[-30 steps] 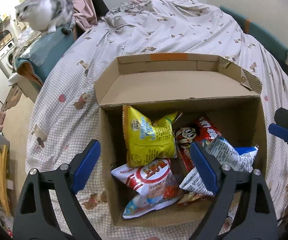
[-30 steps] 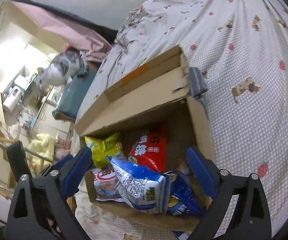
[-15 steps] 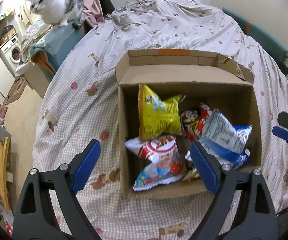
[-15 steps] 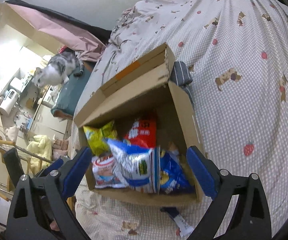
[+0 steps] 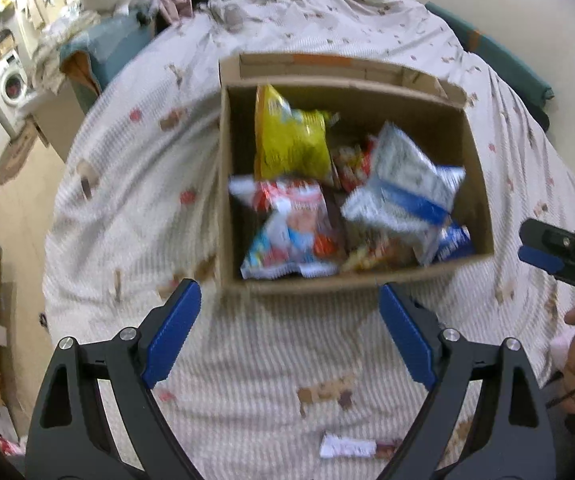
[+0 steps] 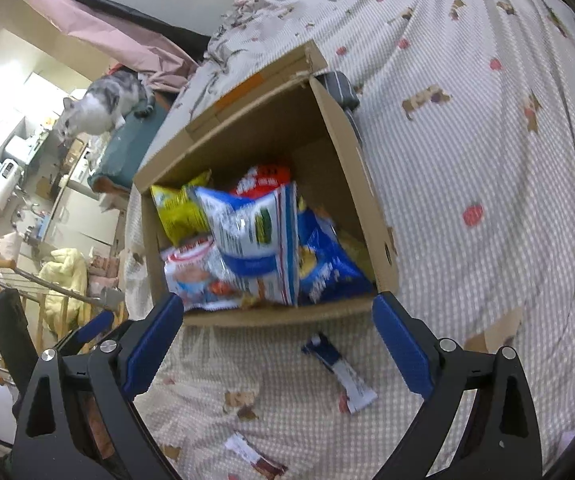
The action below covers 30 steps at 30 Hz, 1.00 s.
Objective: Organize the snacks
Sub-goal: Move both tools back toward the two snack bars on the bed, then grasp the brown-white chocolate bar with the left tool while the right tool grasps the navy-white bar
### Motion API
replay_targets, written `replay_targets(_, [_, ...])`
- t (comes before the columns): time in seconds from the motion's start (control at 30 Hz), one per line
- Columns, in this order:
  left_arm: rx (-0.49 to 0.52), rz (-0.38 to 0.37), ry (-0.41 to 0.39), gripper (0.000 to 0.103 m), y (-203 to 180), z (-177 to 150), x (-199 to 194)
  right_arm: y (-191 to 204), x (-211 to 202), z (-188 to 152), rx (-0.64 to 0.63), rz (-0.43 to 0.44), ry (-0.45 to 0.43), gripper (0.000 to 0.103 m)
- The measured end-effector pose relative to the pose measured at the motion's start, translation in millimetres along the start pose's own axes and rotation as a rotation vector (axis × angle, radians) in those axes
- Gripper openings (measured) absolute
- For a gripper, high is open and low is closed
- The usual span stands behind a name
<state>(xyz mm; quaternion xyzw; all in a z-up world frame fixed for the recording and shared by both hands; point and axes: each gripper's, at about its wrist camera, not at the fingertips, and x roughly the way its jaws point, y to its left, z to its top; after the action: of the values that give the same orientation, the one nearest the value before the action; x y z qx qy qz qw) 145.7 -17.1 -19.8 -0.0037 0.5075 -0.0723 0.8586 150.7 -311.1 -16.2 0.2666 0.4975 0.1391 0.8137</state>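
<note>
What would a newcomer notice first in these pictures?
An open cardboard box full of snack bags sits mid-bed, a yellow bag standing at its far left corner. A grey-and-white cat perches beyond the bed's edge, and a small blue-and-white packet lies loose on the bedspread before the box.

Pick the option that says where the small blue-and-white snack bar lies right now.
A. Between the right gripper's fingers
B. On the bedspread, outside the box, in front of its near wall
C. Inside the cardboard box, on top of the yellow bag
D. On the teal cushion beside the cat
B: the right wrist view shows the blue-and-white snack bar flat on the bedspread, just outside the near wall of the cardboard box, with nothing gripping it.
</note>
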Motion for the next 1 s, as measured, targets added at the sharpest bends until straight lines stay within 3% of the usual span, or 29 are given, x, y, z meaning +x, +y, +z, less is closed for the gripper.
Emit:
replay_targets(0.13, [0.000, -0.032, 0.043, 0.089, -2.4, -23.7, 1.9, -4.5, -1.7, -17.9, 0.003, -0.023, 0.022, 0.098])
replay_targets(0.2, [0.055, -0.037, 0.086, 0.089, -8.5, -35.2, 7.7, -7.4, -2.7, -27.9, 0.004, -0.040, 0.036, 0.098])
replay_targets(0.37, [0.313, -0.031, 0.207, 0.089, -29.1, -64.1, 24.8, -16.9, -8.8, -44.8, 0.012, -0.077, 0.050, 0.098])
replay_targets(0.53, [0.476, -0.117, 0.327, 0.089, -52.5, -92.5, 39.2, -24.0, -14.5, -51.6, 0.013, -0.104, 0.056, 0.098])
replay_targets(0.6, [0.588, -0.171, 0.396, 0.089, -69.1, -110.3, 45.5, -30.3, -16.7, -54.0, 0.041, -0.099, 0.058, 0.098])
replay_targets(0.67, [0.694, -0.171, 0.425, 0.088, -82.8, -127.1, 50.7, -34.0, -17.8, -54.8, 0.066, -0.084, 0.060, 0.098])
replay_targets(0.77, [0.783, -0.176, 0.497, 0.075, -95.4, -143.4, 59.6, -33.5, -18.0, -54.5, 0.063, -0.083, 0.064, 0.098])
replay_targets(0.83, [0.840, -0.161, 0.485, 0.074, -101.7, -146.1, 62.5, -32.3, -16.2, -54.4, 0.061, -0.082, 0.070, 0.098])
replay_targets(0.93, [0.833, -0.159, 0.483, 0.056, -105.5, -140.6, 72.5, -30.8, -11.6, -54.1, 0.053, -0.093, 0.082, 0.098])
replay_targets(1.0, [0.815, -0.178, 0.488, 0.055, -108.3, -138.1, 77.9, -32.0, -8.9, -53.6, 0.058, -0.100, 0.087, 0.098])
